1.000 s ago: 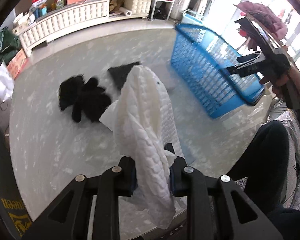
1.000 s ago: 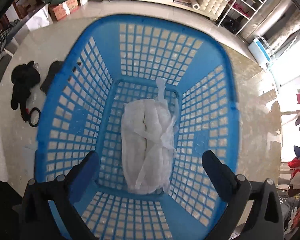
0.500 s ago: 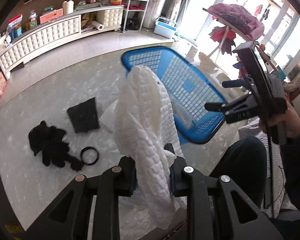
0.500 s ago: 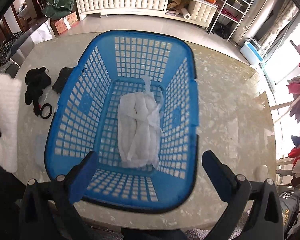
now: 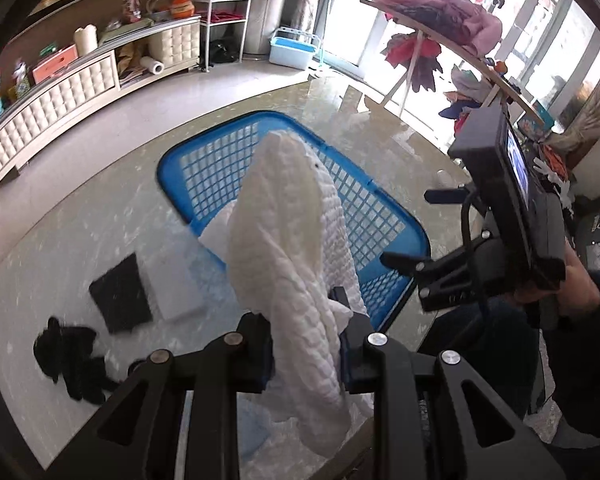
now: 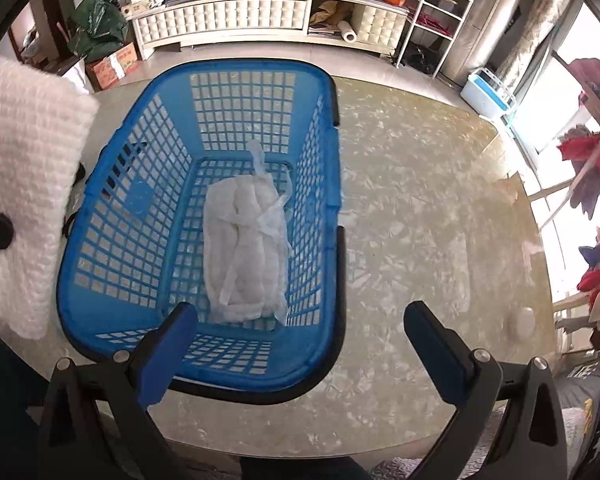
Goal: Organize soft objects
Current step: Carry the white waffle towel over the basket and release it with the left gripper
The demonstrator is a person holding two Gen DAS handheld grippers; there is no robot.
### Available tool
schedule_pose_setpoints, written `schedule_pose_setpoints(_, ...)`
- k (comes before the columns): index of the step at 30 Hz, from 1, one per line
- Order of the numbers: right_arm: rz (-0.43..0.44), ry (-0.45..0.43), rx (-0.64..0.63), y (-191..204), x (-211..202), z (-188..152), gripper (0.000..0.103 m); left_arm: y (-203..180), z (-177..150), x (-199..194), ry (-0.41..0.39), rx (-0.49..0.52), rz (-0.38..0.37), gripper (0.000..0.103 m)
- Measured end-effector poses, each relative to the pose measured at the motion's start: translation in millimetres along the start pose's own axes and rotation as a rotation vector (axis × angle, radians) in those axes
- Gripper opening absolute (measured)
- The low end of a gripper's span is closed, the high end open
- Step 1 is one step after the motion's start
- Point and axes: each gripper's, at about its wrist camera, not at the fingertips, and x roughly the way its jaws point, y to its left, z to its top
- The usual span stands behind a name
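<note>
My left gripper (image 5: 306, 344) is shut on a white knitted cloth (image 5: 296, 240) and holds it up in the air, near the front left of the blue basket (image 5: 180, 168). The cloth also shows at the left edge of the right wrist view (image 6: 24, 184). The blue basket (image 6: 328, 128) stands on the marble table and holds a folded white gauzy cloth (image 6: 246, 248). My right gripper (image 6: 300, 340) is open and empty, raised over the basket's near end; it also shows in the left wrist view (image 5: 420, 232).
On the table left of the basket lie a black square cloth (image 5: 120, 294), a white sheet (image 5: 172, 280) and a black glove-like bundle (image 5: 70, 356). A white cabinet (image 6: 236, 20) stands behind. A clothes rack (image 5: 440, 36) stands at the right.
My left gripper has swung right with the white cloth, so the basket now sits behind it. My right gripper has pulled back and right from the basket.
</note>
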Motion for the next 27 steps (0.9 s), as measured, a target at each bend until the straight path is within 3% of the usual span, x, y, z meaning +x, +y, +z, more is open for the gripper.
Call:
schedule_pose_setpoints(13,-0.001,-0.025,0.083,-18.9,24.6,-7.3,0.103,-2.0,35.4,45.9,0.060,0.051,-0.011,0.024)
schedule_pose_setpoints(19,0.016,-0.034,0.111,-25.8,30.0,-8.6,0.103,-10.6,38.5,68.3,0.100,0.118,0.004,0.024)
schedule_pose_setpoints(27,0.029,-0.035,0.136,-30.2,37.3,-8.5,0.103,-7.8,41.9,98.6,0.154,0.135,0.030,0.024)
